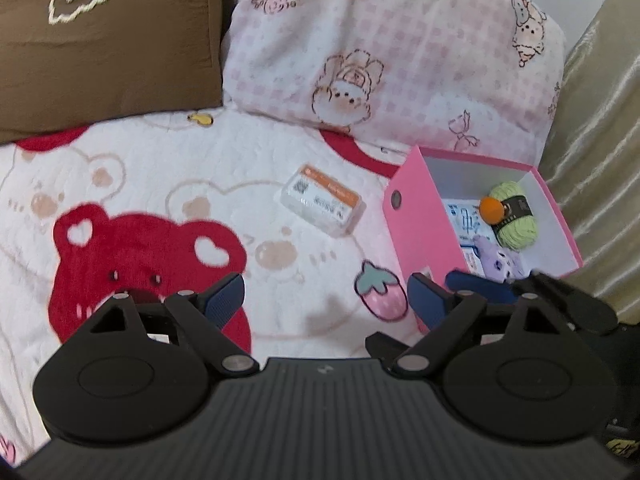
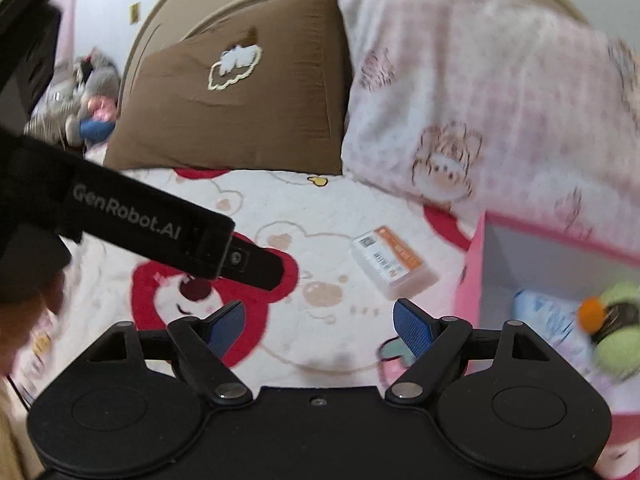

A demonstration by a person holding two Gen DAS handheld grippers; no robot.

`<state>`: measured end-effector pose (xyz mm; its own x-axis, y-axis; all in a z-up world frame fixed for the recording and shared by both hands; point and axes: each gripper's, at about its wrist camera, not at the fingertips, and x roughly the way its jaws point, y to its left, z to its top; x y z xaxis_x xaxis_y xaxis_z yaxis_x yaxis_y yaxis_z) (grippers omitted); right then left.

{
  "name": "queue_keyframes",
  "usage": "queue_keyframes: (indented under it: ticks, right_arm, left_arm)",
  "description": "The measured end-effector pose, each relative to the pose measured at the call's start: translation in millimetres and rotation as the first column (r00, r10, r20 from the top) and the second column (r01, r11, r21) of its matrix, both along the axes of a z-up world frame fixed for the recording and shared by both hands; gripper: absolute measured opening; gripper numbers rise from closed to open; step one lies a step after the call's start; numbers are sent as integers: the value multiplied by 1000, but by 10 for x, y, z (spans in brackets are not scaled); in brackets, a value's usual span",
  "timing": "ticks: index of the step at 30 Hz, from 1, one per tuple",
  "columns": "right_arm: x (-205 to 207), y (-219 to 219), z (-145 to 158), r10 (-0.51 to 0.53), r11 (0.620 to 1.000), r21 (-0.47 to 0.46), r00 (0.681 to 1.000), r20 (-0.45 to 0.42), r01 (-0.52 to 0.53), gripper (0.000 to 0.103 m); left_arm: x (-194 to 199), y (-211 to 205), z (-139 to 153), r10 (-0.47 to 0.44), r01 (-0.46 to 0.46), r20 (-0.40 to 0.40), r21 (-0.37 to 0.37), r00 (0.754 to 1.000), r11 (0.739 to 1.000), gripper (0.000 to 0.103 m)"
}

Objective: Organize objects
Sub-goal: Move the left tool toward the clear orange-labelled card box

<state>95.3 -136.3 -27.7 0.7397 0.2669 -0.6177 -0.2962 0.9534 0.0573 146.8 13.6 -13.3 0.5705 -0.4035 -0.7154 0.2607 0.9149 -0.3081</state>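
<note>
The left gripper [image 1: 326, 300] is matte black, with a ribbed housing behind the jaws, round hubs on either side and silver pivot pins on its linkage arms. Its fingers [image 1: 224, 298] carry dark blue textured pads. The right gripper [image 2: 320, 326] matches it. In the right view, the left gripper's side reads "GenRobot.AI" in grey.

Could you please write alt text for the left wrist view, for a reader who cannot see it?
An open, empty left gripper hangs over a bear-print blanket, where a small clear box with an orange label lies beside an open pink box. The pink box holds green yarn, an orange ball and a purple toy. Brown and pink pillows lie behind.
</note>
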Motion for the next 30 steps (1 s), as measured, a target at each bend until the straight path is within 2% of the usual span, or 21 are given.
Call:
queue_keyframes:
  ticks: [5,8,12,15,17,20,25,28,30]
  right_arm:
    - [140,-64,-112,-53,997,63,999,-1,53,85]
    - [185,-90,-128,-70,995,72,997,33,68,85]
    - [314,-93,-220,-68,994,88,997,28,65,85]
    - [404,-52,-333,-82,994,78,996,28,79,84]
    - [467,-30,-398,-118,990,81,993,-13,119,84]
    - [531,-21,-481,-117,983,137,991,-64,125,84]
    - [656,86,-608,-147,984,95,989,-18,148,84]
    - [743,157,-711,-190,981,60,981,43,187,84]
    - [777,189,-771,-235,972,35,968,85,233,82]
  left_arm:
    - [140,-12,-43,-22,22,-6,-13,1000,1000,87]
    - [225,-39,-88,-35,35,7,-5,999,999,86]
    - [372,-92,-146,-55,55,50,1,997,998,85]
    - [490,-136,-193,-81,81,34,22,996,997,82]
    - [528,-132,-213,-94,93,45,22,995,995,82]
    - [613,-143,-281,-101,100,55,26,993,995,81]
    - [830,-166,-481,-138,137,95,17,986,990,75]
    - [943,-165,-637,-151,152,149,1,977,988,67]
    - [989,-177,-718,-152,152,167,14,974,988,67]
